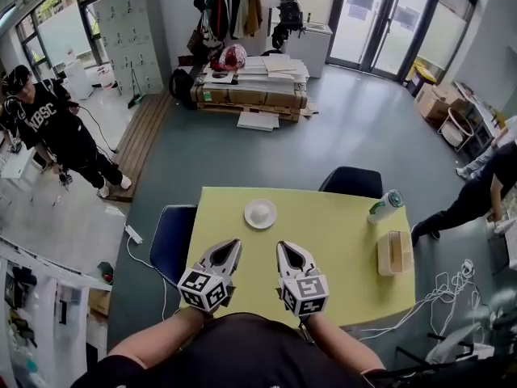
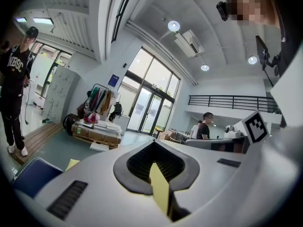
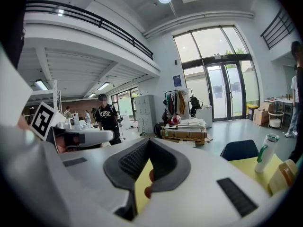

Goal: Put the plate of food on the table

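Left gripper (image 1: 233, 246) and right gripper (image 1: 283, 247) hover side by side over the desk's (image 1: 339, 241) near edge, each with its 2 fingers pressed together, holding nothing. Plate (image 1: 260, 213) sits at 12 o'clock near the far edge, with bare desk between. Bottle (image 1: 386, 204) and box (image 1: 394, 252) crowd the 3 o'clock edge.

Table (image 1: 339, 241): smooth, matt yellow top. Plate (image 1: 260, 213): glossy white. Left gripper (image 1: 233, 245) and right gripper (image 1: 283, 247): matt grey plastic shells.

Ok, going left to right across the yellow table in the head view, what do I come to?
left hand-held gripper → white plate → right hand-held gripper → tan box
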A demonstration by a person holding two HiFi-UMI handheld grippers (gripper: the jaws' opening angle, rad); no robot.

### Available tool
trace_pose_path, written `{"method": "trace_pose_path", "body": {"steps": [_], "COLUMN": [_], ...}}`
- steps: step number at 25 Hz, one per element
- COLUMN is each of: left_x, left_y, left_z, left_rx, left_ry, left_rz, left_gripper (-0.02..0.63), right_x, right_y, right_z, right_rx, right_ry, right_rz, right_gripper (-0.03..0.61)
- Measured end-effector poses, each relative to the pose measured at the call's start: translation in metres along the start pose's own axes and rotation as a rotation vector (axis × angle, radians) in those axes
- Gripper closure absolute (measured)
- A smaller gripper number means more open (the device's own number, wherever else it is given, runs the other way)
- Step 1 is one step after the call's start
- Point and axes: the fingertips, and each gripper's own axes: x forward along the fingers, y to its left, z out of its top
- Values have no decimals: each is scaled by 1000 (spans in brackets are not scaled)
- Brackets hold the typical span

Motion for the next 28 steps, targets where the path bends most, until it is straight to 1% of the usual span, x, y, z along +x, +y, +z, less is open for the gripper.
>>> {"method": "trace_pose_path", "body": {"steps": [10, 21, 28], "left_x": [-9, -14, -19], "left_y": [-1, -10, -5], "left_z": [-6, -17, -20], "left_rx": [-2, -10, -12], "left_ry": [9, 29, 36], "left_rz": [1, -9, -4], "left_gripper": [606, 606, 604], "right_x": [-8, -16, -15], "right_y": [5, 7, 9], "right_z": [-3, -14, -14], "right_rx": [10, 29, 29], "right_ry": [-10, 1, -2], "right_rz": [-11, -22, -32], "right_gripper": [568, 568, 568]}}
